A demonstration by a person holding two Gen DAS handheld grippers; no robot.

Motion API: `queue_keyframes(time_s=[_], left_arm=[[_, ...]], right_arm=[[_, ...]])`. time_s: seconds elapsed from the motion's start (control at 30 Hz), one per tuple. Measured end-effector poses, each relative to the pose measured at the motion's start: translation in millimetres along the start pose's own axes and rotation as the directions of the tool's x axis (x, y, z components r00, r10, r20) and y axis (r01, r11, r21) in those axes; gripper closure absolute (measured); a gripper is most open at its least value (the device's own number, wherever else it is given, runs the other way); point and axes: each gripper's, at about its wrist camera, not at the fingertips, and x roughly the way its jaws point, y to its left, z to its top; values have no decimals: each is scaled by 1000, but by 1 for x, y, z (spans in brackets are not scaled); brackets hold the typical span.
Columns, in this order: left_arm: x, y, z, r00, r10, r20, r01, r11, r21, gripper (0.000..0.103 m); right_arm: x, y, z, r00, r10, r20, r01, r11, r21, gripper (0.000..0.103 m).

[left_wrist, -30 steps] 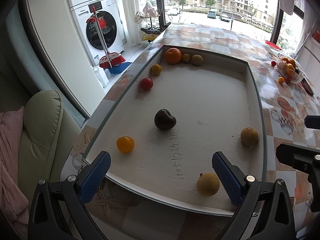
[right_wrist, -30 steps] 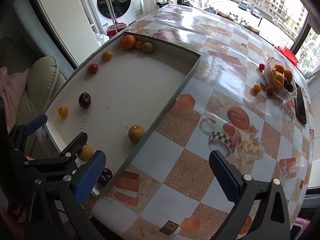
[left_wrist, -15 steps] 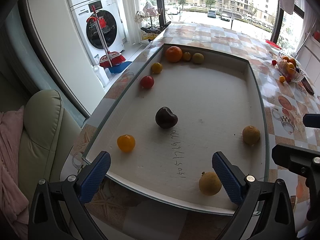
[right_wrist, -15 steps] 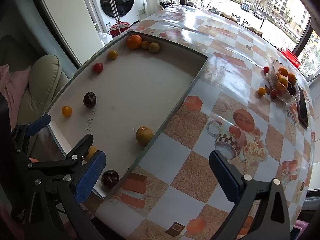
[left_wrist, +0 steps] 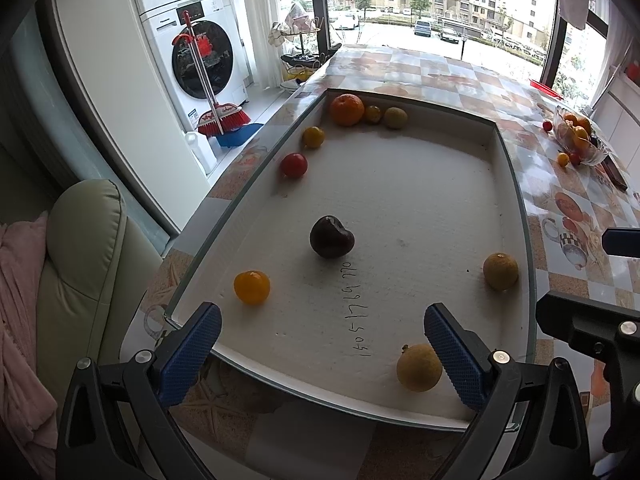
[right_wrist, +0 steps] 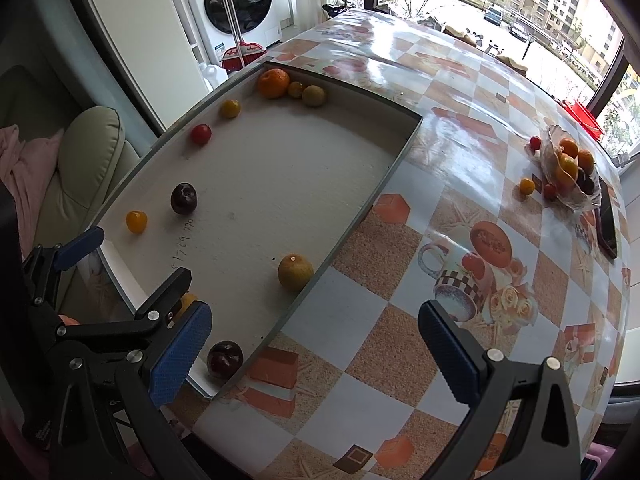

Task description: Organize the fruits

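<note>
Both grippers hang empty over the near end of the table: the left gripper (left_wrist: 322, 344) has its jaws spread wide above the near rim of the shallow white tray (left_wrist: 506, 184), and the right gripper (right_wrist: 314, 344) is just as wide, over the tray's near right corner and the checked tablecloth (right_wrist: 400, 360).

Judging by how things lie, little of the sorting is done. Part of the fruit sits in or beside the glass bowl (right_wrist: 592, 200) at the far right of the table, with a small orange fruit (right_wrist: 527, 186) and two small red ones just outside it.

Most of it is scattered loose in the tray: a large orange (left_wrist: 347, 109) and two small yellowish fruits in the far corner, a red tomato (left_wrist: 293, 165) by the left wall, a dark plum (left_wrist: 331, 237) in the middle, a small orange citrus (left_wrist: 252, 287) near the left jaw, and two brownish-yellow round fruits (left_wrist: 500, 271) by the right wall. Another dark plum (right_wrist: 225, 359) lies in the near right corner.

Nothing is gripped, so nearly all the picking is left.
</note>
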Motion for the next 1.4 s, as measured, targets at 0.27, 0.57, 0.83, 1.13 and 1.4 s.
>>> queue_keyframes(time_s=[0.27, 0.57, 0.83, 1.13, 1.4], left_arm=[[0, 0, 0, 1000, 0, -1, 0, 1000, 0, 1], [0, 0, 0, 1000, 0, -2, 0, 1000, 1, 1], [0, -1, 0, 1000, 2, -7, -2, 1000, -1, 1], [1, 0, -1, 1000, 2, -7, -2, 1000, 3, 1], [1, 0, -1, 1000, -3, -11, 3, 1000, 2, 1]], right_arm=[[0, 0, 0, 1000, 1, 0, -1, 1000, 1, 0], [0, 1, 1, 1000, 0, 2, 0, 1000, 1, 0], [-1, 2, 1, 1000, -3, 3, 3, 1000, -3, 0], [0, 4, 1, 1000, -2, 3, 2, 1000, -8, 0], [-1, 4, 1, 1000, -3, 3, 3, 1000, -8, 0]])
